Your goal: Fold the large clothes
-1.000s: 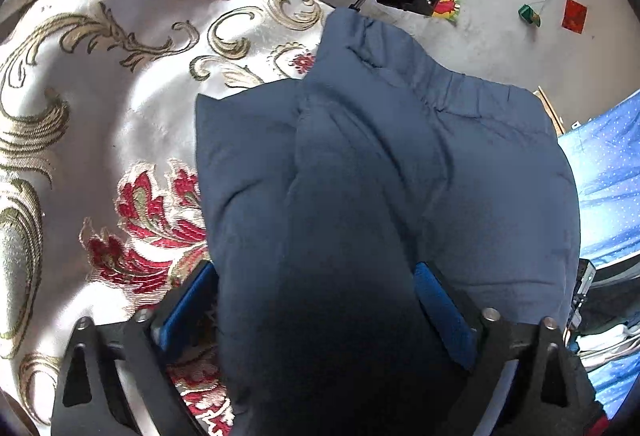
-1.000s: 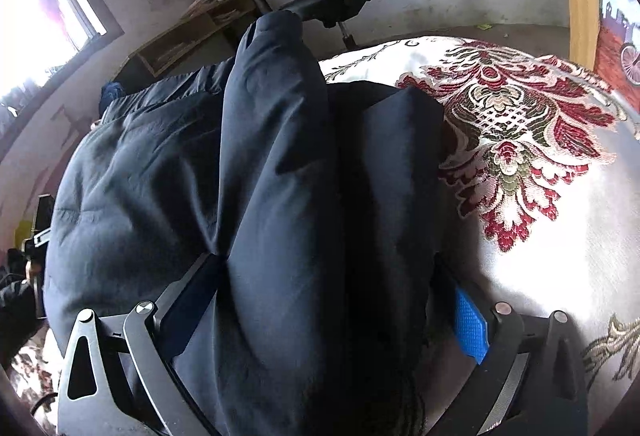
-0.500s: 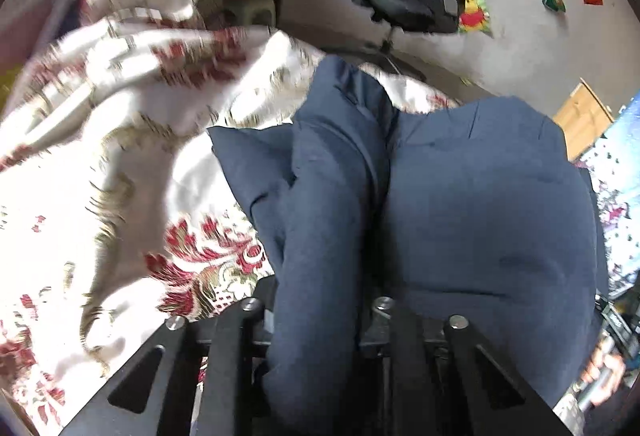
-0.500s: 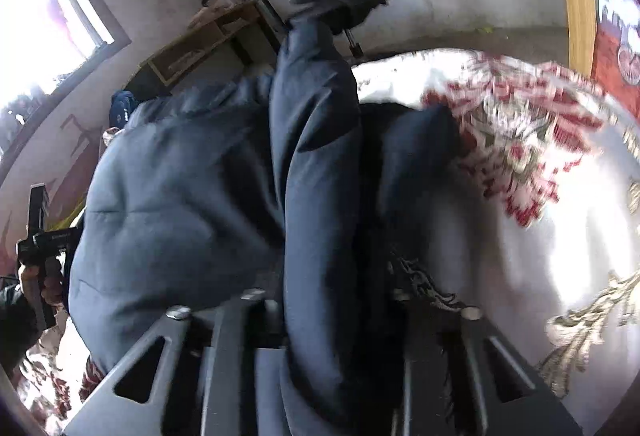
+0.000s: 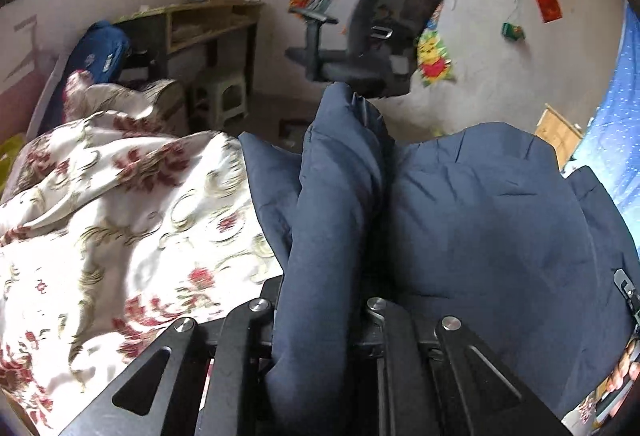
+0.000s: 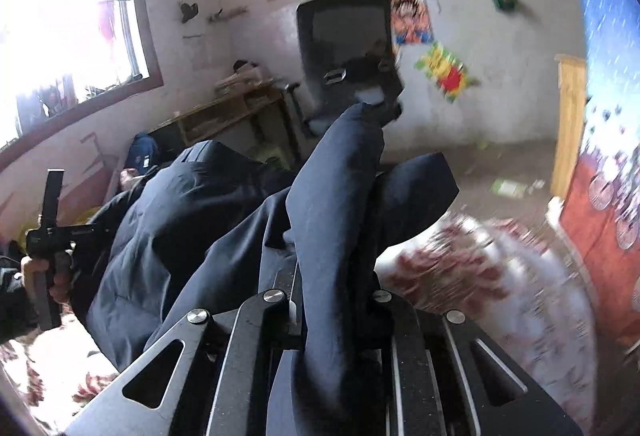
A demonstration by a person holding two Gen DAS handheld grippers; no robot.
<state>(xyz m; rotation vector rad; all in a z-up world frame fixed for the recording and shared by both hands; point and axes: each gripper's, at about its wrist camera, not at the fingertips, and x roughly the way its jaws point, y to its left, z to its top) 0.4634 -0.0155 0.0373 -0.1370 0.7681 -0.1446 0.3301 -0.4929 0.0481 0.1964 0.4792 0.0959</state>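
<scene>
White plaster walls, a window and a floral bedspread (image 5: 120,220) frame the work area; the bedspread covers the bed under the garment.

The dark blue padded jacket (image 5: 492,236) is lifted partly clear of the bedspread. It spans between my two hands, with its bulk sagging in the middle.

My left gripper (image 5: 320,316) has its fingers narrow and closing on a thick ridge of jacket fabric. The ridge stands up between the black finger arms and runs away from the camera to a blunt tip. The pads themselves are hidden by the cloth.

My right gripper (image 6: 332,312) is in the same condition: fingers narrow, closing, clamped on a second thick fold of the jacket (image 6: 336,203). That fold rises steeply ahead of the camera. A flat corner of fabric juts out just to its right.

In the right wrist view, my left hand (image 6: 44,276) appears at the left edge, wrapped around the handle of its gripper, with the jacket stretching toward it.

Beyond the jacket, a black office chair (image 5: 384,31) stands near the far wall. A wooden desk (image 5: 200,23) sits beside it, with a small stool (image 5: 220,95) in front. Posters (image 6: 412,19) and paper sheets are fixed to the wall. A blue patterned cloth (image 5: 616,131) hangs at the right edge.
</scene>
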